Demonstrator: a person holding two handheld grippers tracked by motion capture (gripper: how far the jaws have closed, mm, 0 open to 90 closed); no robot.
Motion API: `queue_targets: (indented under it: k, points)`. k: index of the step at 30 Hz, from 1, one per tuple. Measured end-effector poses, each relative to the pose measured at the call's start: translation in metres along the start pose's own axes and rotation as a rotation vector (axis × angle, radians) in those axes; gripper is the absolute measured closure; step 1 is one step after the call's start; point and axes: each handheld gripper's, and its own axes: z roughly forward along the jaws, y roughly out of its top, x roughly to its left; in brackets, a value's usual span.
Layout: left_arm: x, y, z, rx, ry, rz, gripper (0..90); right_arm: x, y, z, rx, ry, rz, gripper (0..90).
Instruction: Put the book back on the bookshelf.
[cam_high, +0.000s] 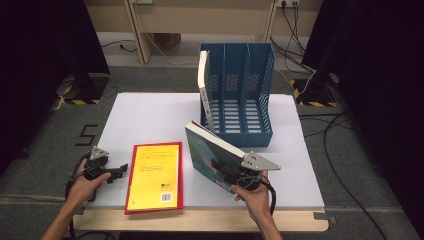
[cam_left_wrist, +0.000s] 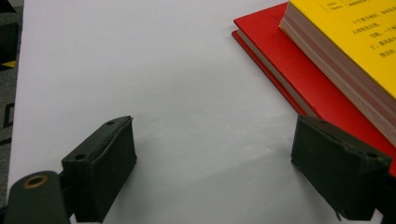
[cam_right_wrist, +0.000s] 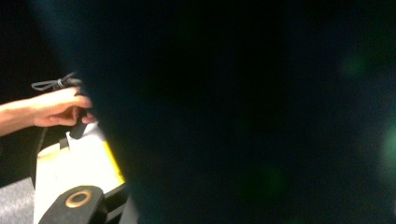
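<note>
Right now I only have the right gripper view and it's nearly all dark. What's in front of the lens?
Observer: A teal-covered book, tilted, clamped in the right gripper.
Operator: Where does it go?
Observer: Likely the blue file rack behind it; a white book already stands in its left slot.
Operator: Left gripper?
Observer: The left gripper is open over bare table, beside a yellow book lying on a red one.

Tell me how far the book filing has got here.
Done: one white book stands in the blue file rack. In hand: the right claw holds a teal book tilted. Left: the yellow book on a red one, beside the open left claw.
</note>
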Motion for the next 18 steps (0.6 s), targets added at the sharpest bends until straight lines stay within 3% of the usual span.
queue_targets:
  k: [8,13,18]
  points:
    - [0.0,0.0,0.0,0.0,-0.001,0.0,12.6,-0.0017,-0.0027,0.0004,-0.029,-0.007,0.009,69.8]
    - [0.0,0.0,0.0001,0.0,-0.001,0.0,12.5,0.0001,-0.0021,0.0003,-0.029,-0.027,-0.021,72.3]
    - [0.0,0.0,0.0001,0.0,-0.001,0.0,12.6,0.0003,-0.0007,0.0005,-0.036,-0.04,-0.02,74.0]
